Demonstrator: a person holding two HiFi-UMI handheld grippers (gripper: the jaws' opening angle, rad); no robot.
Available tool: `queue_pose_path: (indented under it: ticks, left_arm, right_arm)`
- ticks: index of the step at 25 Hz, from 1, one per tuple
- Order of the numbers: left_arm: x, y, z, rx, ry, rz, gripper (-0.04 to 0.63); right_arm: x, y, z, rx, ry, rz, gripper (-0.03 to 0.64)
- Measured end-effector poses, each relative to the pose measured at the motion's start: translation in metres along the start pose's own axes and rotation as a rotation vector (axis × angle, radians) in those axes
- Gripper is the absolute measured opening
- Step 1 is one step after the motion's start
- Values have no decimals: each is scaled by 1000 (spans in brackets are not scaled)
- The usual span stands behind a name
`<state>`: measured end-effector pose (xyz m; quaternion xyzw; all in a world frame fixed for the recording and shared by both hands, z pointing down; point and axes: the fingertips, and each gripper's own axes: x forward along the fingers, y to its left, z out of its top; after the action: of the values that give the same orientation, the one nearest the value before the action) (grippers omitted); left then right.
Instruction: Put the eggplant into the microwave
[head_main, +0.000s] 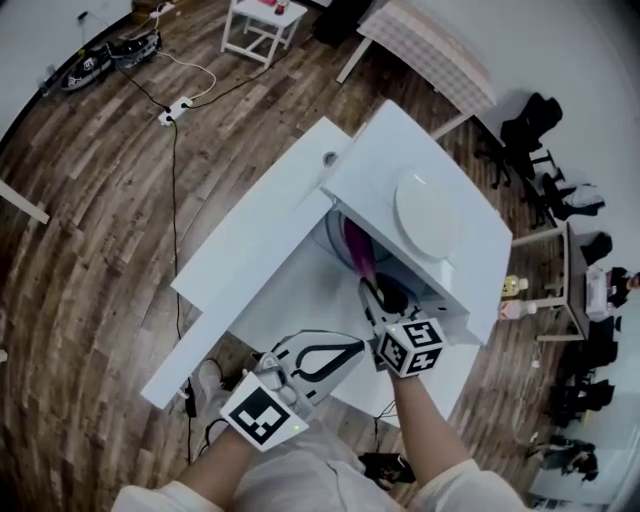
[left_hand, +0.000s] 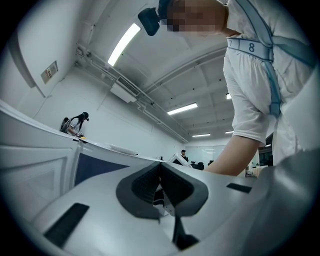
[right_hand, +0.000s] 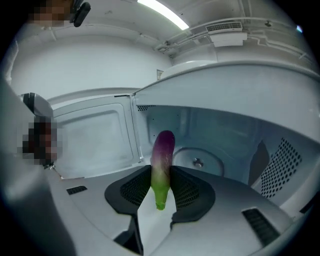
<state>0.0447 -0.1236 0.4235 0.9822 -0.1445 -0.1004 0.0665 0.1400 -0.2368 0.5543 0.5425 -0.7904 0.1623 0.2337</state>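
Right gripper (right_hand: 161, 186) is clamping its jaws on the eggplant (right_hand: 163, 150) low on the green stem end, so the purple body is sticking out ahead into the open microwave (right_hand: 235, 125), above the turntable hub (right_hand: 198, 162). Slim and glossy, the eggplant is looking light and fairly stiff, and probably slippery; a hold nearer its middle would likely be steadier when setting it down. Left gripper (left_hand: 161, 192) is hanging back with its jaws pressed together on nothing. Seen from the head view, the microwave is sitting along the right edge of a white table (head_main: 250, 240) and carrying a white plate (head_main: 428, 215) on its top, with wood-plank floor (head_main: 90, 250) all around.
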Motion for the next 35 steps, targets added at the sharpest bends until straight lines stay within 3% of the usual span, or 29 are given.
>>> queue_pose_path:
  ticks: [17, 30, 35]
  left_arm:
    - [7, 29, -41, -25, 54, 5, 3]
    - [28, 53, -55, 28, 138, 7, 3]
    - [40, 68, -70, -57, 194, 57, 3]
  right_arm:
    - [49, -33, -29, 65, 37, -144, 141]
    - [65, -44, -25, 81, 5, -181, 141]
    - [65, -43, -23, 104, -26, -154, 157]
